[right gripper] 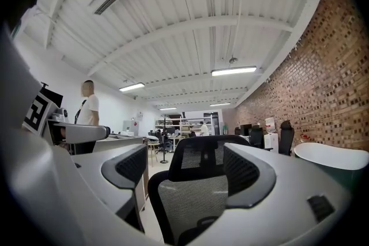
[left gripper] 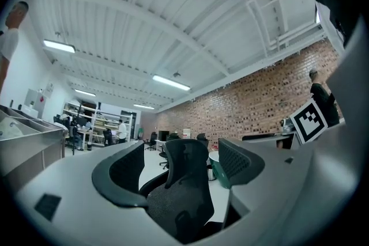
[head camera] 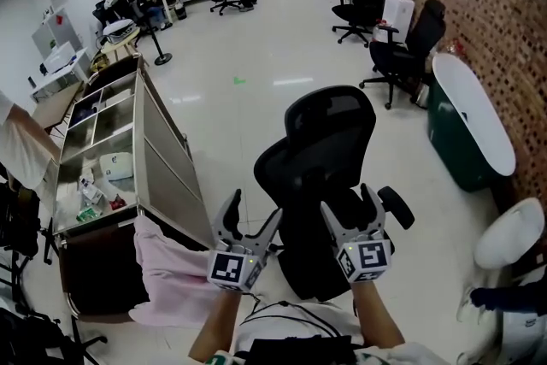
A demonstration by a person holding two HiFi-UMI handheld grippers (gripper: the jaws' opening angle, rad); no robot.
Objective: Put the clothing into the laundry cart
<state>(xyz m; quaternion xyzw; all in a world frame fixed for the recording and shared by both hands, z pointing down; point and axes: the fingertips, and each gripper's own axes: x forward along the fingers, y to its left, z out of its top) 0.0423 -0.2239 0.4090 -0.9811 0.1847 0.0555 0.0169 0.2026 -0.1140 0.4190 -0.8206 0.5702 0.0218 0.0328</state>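
A pink garment (head camera: 171, 273) hangs over the near end of the metal laundry cart (head camera: 162, 154), beside a dark bag (head camera: 98, 269) at the cart's low end. Both grippers are raised in front of me, facing a black mesh office chair (head camera: 329, 158). My left gripper (head camera: 254, 214) is open and empty, just right of the pink garment and not touching it. My right gripper (head camera: 349, 208) is also open and empty. The chair (left gripper: 179, 181) shows between the jaws in the left gripper view (left gripper: 181, 167). It (right gripper: 199, 193) also shows in the right gripper view (right gripper: 184, 170).
The cart's top trays (head camera: 98, 175) hold small items. A person (head camera: 17, 141) stands left of the cart. A green-and-white tub (head camera: 474, 111) and several office chairs (head camera: 402, 47) line the brick wall at right. Open floor lies beyond the chair.
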